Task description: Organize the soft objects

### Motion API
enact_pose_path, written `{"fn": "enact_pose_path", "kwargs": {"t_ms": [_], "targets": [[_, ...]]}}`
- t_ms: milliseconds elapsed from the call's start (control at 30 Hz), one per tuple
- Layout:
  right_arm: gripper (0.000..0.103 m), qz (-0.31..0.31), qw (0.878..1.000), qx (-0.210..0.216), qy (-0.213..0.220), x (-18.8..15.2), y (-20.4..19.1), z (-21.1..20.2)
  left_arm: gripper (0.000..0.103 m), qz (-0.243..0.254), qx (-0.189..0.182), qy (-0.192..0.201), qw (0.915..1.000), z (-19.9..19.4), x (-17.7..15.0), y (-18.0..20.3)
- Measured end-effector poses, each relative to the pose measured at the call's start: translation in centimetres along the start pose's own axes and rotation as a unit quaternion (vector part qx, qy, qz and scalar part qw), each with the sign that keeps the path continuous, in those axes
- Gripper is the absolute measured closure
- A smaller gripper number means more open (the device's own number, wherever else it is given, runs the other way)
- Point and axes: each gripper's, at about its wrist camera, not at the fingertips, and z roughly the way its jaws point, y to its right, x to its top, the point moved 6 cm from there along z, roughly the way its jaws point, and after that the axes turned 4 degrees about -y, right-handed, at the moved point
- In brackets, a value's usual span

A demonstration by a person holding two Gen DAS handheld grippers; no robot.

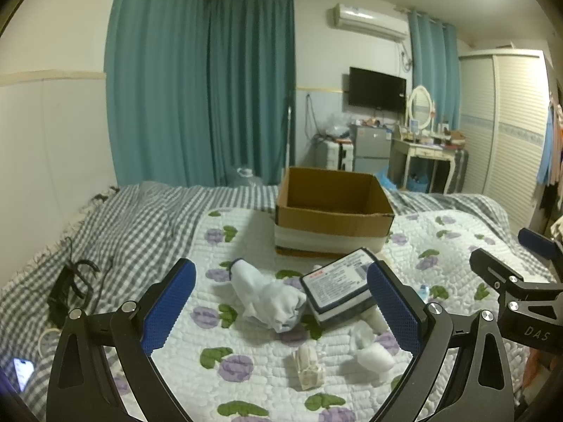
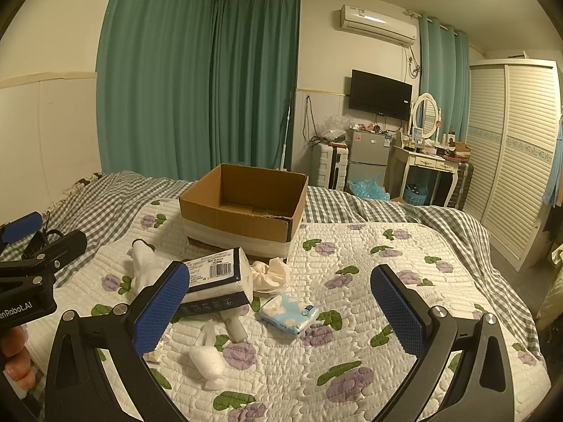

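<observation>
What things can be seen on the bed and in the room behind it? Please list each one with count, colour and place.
open brown cardboard box: 1, brown, far middle of the quilt, nothing visible inside.
large white tissue pack with dark blue label: 1, in front of the box.
small blue-and-white tissue packet: 1, right of the large pack.
crumpled white cloth: 1, left of the large pack.
white rolled bundles: several, near edge of the quilt.
floral white quilt: 1, over a grey checked sheet.
teal curtains: back wall.
black television: 1, on the wall.
left gripper: 1, black with blue pads, open.
right gripper: 1, same colours, open.
</observation>
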Motion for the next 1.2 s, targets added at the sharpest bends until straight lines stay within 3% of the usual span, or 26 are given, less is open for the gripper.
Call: {"fn": "enact_pose_path", "kwargs": {"t_ms": [700, 900, 1067, 1200], "targets": [[0.0, -0.005, 1.0, 0.001, 0.005, 0.1, 0.0, -0.3, 0.003, 0.01, -0.008, 0.012, 0.9999, -0.7, 1.0, 0.6], [0.0, -0.013, 0.999, 0.013, -0.028, -0.8, -0.9, 0.4, 0.003, -0.002, -0.025, 0.002, 0.9997, -0.9, 1.3, 0.0], [0.0, -0.021, 0.997, 0.014, -0.071, -3.0, -1.8, 2.0, 0.005, 0.023, -0.008, -0.052, 0.9984, 2.2, -1.0, -0.4], [0.0, -0.032, 0.994, 0.013, -0.102, -4.5, -2.6, 3.5, 0.005, 0.008, -0.027, -0.118, 0.9926, 5.9, -4.9, -0.7]]}}
